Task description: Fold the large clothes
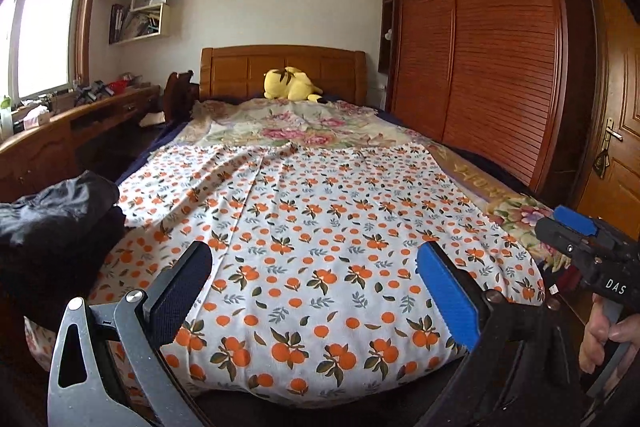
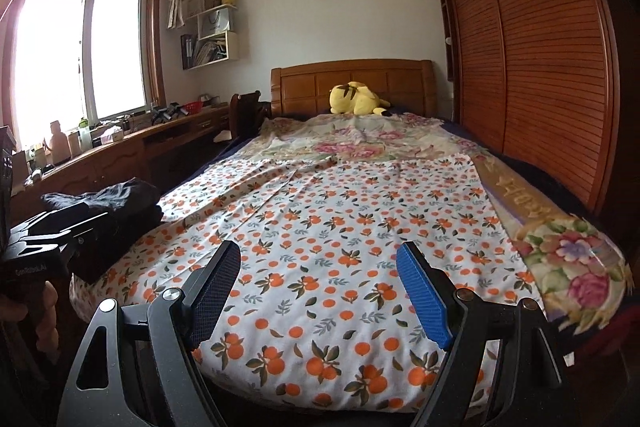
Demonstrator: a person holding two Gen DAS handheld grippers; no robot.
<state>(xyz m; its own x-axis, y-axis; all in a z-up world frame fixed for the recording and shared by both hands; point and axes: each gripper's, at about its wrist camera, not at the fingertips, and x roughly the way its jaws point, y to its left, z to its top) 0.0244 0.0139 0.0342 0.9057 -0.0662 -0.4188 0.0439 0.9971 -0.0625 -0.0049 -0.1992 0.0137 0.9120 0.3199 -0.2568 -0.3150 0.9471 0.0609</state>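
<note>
A large white cloth with an orange-fruit print lies spread flat over the near half of the bed; it also fills the right wrist view. My left gripper is open and empty, held above the cloth's near edge. My right gripper is open and empty too, above the same near edge. The right gripper's body shows at the right edge of the left wrist view. The left gripper's body shows at the left edge of the right wrist view.
A pile of dark folded clothes sits at the bed's near left corner. A floral bedspread and a yellow plush toy lie toward the headboard. A wooden wardrobe stands right, a cluttered desk left.
</note>
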